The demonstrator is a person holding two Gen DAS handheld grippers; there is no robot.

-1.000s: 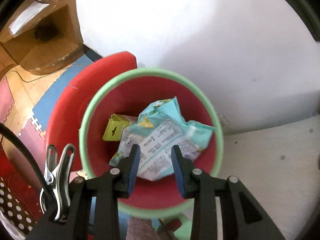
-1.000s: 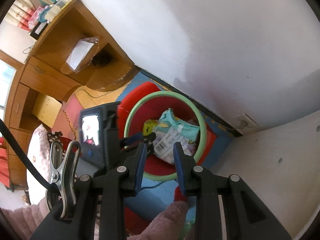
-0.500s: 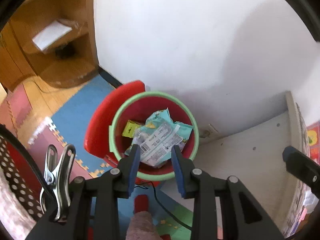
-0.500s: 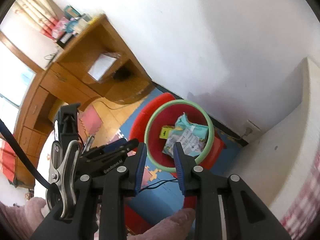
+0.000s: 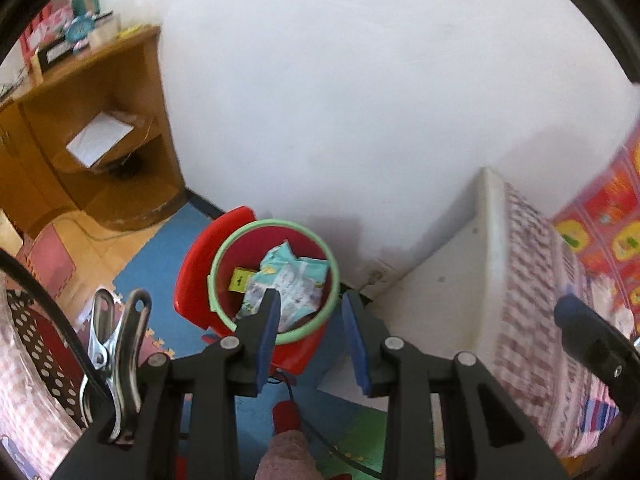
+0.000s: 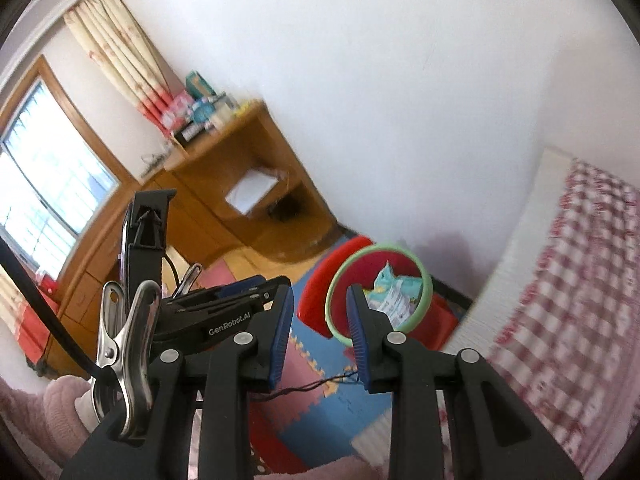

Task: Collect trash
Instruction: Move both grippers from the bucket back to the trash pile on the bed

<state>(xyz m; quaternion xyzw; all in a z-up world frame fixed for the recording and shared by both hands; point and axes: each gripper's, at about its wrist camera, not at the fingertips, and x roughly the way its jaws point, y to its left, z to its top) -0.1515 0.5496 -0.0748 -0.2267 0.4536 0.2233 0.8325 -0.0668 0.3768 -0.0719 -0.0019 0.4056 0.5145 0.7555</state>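
A red trash bin with a green rim stands on the floor against the white wall. Inside it lie a crumpled light-blue wrapper and a small yellow piece. My left gripper hangs well above the bin, open, with nothing between its blue pads. My right gripper is open and empty too, higher and further back. The left gripper's body shows in the right wrist view, and the right gripper's tip in the left wrist view.
A bed with a red-checked cover stands right of the bin. A wooden desk with shelves stands to the left, papers on one shelf. Coloured foam mats and a thin black cable cover the floor.
Both grippers have risen and drawn back from the bin, which now looks smaller and farther. The bed and desk have come into view. The wrapper stays in the bin.
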